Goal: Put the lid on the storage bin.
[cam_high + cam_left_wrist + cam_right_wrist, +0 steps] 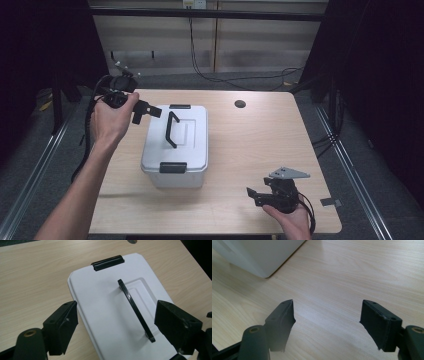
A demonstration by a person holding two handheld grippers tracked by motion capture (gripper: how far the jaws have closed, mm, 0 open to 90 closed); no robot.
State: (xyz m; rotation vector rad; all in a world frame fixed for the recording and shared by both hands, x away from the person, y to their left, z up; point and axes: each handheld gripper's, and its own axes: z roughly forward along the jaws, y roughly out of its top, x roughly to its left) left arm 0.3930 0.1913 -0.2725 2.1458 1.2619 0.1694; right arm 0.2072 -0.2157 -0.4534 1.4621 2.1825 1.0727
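White box [176,145] with its black handle [172,129] sits on our table [255,150], lid latched.

Our left gripper [146,112] hangs above the box's far-left corner, jaws spread wide and gripping nothing; in the left gripper view the handle [136,310] lies ahead, between the fingers [62,326]. Our right gripper [257,194] rests low near the table's near edge, jaws parted and empty, the box [259,255] well beyond its fingers [282,321].

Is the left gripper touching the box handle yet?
Apart. In the left gripper view the left gripper stands open above the lid, the handle untouched beyond its jaws.
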